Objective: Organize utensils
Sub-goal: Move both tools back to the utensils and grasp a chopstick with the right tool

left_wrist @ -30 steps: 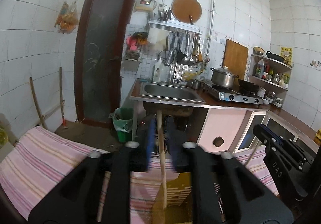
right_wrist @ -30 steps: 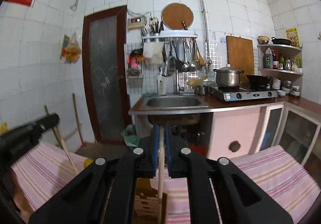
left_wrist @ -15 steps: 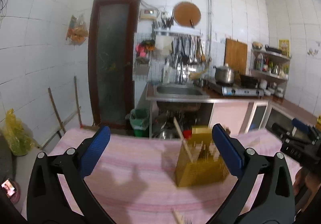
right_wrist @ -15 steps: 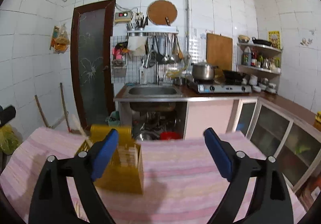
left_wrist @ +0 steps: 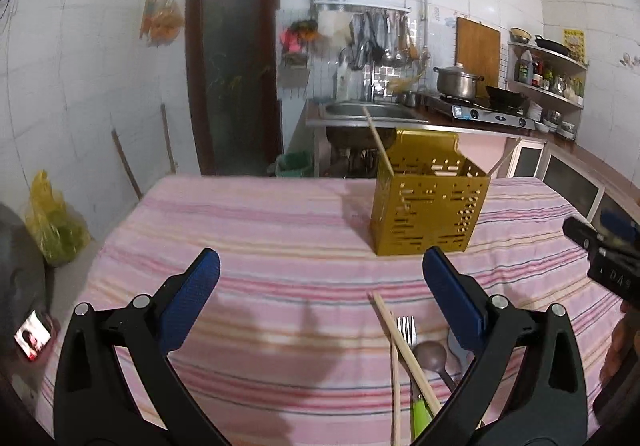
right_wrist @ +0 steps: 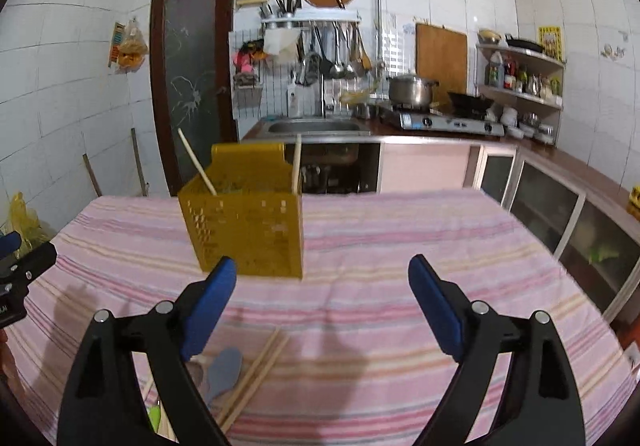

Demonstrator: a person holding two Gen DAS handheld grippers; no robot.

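Standing on the pink striped tablecloth (left_wrist: 256, 230) is the yellow perforated utensil holder (left_wrist: 428, 206), taken here as landmark. Two wooden chopsticks (right_wrist: 198, 164) are leaning inside the holder, one at each end, tips sticking up above its rim.

Left gripper (left_wrist: 320, 270): hovering on the near side of the holder, blue pads spread wide apart, nothing between them.

Right gripper (right_wrist: 322, 278): also hovering on the near side of the holder, pads spread apart, gripping nothing.

Lying loose on the cloth nearer the cameras than the holder: a pair of chopsticks (left_wrist: 404, 350), a fork with a green handle (left_wrist: 412, 366), a dark spoon (left_wrist: 434, 358) and a grey spoon (right_wrist: 224, 370), all clustered together and overlapping.

Showing behind the holder, well apart from it: a steel sink (right_wrist: 316, 126), a gas stove (right_wrist: 440, 122) bearing a steel pot (right_wrist: 412, 90).
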